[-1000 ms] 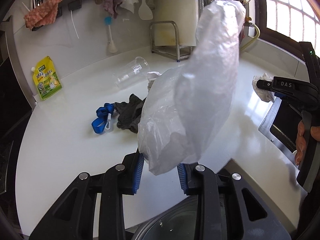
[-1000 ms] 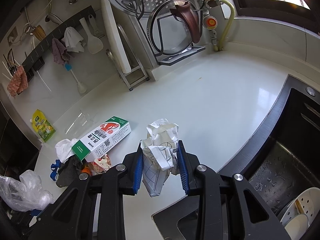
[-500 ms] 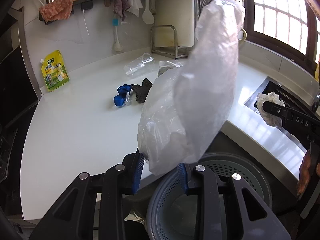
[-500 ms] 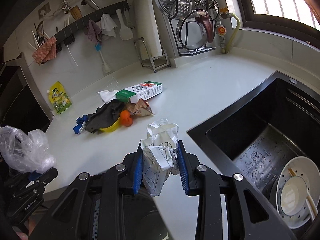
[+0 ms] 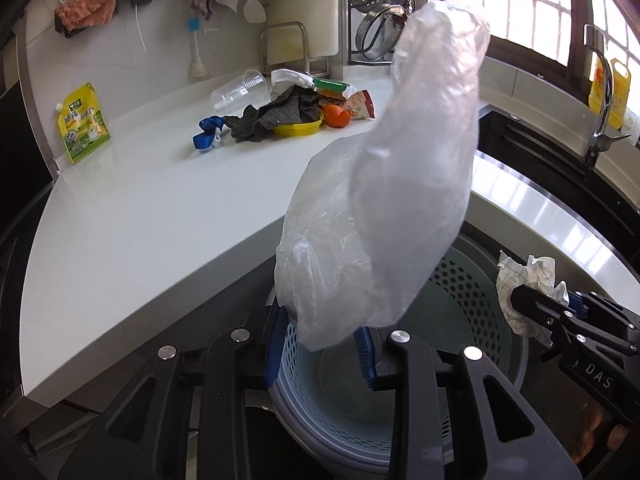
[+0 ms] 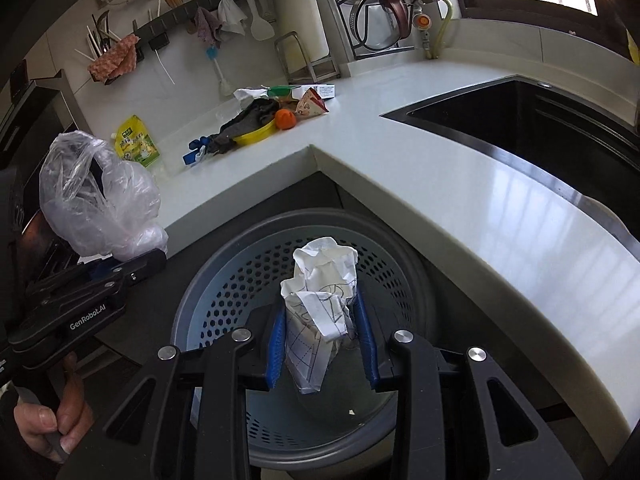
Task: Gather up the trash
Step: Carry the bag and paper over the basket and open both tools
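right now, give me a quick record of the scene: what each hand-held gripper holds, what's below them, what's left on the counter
left hand-held gripper: shut on plastic bag
right hand-held gripper: shut on crumpled paper
below both: perforated bin, nearly empty
bin position: on the floor in the counter's corner
counter: pile with dark cloth, yellow dish, orange, clear cup

Clear bag (image 5: 384,208), white paper (image 6: 320,304) with blue grid lines, grey perforated bin (image 6: 224,280), white counter (image 5: 140,208), yellow dish (image 5: 298,128).
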